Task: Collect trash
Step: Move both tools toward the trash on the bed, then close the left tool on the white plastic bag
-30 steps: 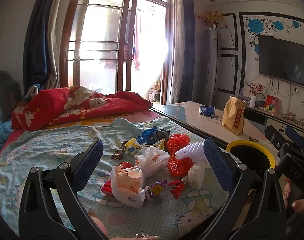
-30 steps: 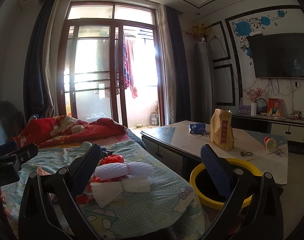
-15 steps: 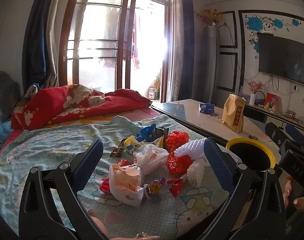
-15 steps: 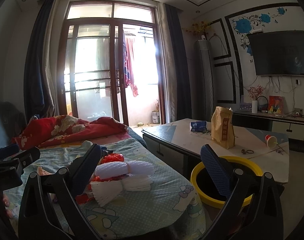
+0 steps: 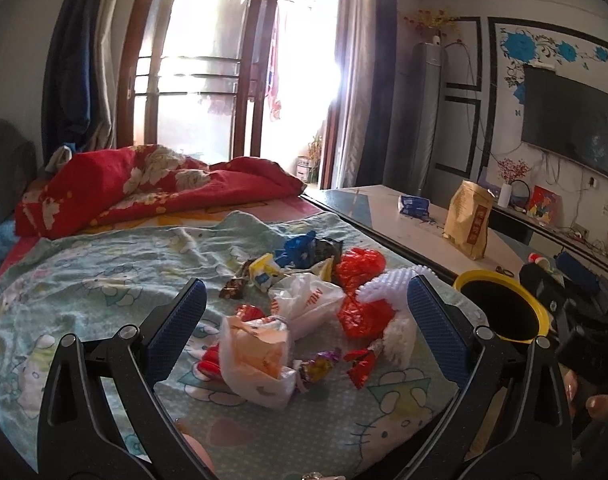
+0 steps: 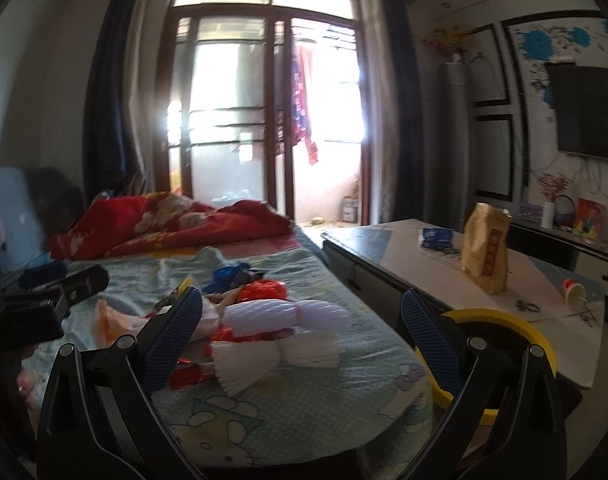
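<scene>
We can read very little here. On the white plastic bag (image 5: 310,300) in the trash pile on the bed we make out orange letters, roughly "MIL", cut off by the folds. The tan paper bag (image 5: 469,220) on the table carries a red label with small characters, too blurred for us to read in either view. The blue packet (image 5: 414,205) behind it shows white print, also illegible. No numbers or signs legible.

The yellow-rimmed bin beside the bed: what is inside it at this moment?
The yellow-rimmed bin shows only a dark interior in the left wrist view; no trash is visible inside. Its bottom lies in shadow, and in the right wrist view a gripper finger covers part of the opening.
</scene>
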Demonstrator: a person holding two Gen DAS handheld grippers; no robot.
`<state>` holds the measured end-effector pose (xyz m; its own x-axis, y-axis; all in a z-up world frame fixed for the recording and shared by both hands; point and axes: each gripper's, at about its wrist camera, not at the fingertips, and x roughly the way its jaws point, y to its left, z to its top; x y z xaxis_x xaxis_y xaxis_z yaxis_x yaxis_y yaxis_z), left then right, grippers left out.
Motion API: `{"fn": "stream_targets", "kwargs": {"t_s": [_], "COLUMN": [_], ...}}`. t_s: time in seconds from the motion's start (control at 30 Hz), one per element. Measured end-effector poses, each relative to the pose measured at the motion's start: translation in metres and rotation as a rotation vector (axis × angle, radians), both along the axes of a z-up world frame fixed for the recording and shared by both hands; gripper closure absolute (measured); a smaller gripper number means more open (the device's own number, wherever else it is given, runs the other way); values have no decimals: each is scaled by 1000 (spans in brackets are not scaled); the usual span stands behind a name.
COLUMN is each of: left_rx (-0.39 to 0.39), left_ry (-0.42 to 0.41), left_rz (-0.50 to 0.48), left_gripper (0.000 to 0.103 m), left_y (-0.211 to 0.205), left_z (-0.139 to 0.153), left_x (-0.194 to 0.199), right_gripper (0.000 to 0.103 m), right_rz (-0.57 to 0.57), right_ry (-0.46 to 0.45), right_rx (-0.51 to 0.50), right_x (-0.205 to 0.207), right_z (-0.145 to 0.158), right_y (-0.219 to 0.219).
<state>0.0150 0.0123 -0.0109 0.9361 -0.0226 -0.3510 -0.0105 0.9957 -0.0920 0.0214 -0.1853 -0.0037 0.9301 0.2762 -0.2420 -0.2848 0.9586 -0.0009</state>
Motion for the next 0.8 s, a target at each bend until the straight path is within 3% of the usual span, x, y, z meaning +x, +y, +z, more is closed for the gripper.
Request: {"fn": "stream_targets", "kwargs": {"t_s": [0.47,0.67,0.8], "left_rx": [-36,-66,-109], "left_ry": [-6,125,200], "left_rz": [111,131,68], "left_gripper": [11,11,11], "left_y": [43,66,72], "left_z": [10,-5,-22], "left_x": [10,28,36], "right_gripper": [6,6,6], "right_rz": [148,107,93], "right_ry": [88,204,266], "right_rx": [-60,-133,-193], "right_x": [40,76,97], "right_z": [3,-15,-30], "right_y": [63,64,61]}}
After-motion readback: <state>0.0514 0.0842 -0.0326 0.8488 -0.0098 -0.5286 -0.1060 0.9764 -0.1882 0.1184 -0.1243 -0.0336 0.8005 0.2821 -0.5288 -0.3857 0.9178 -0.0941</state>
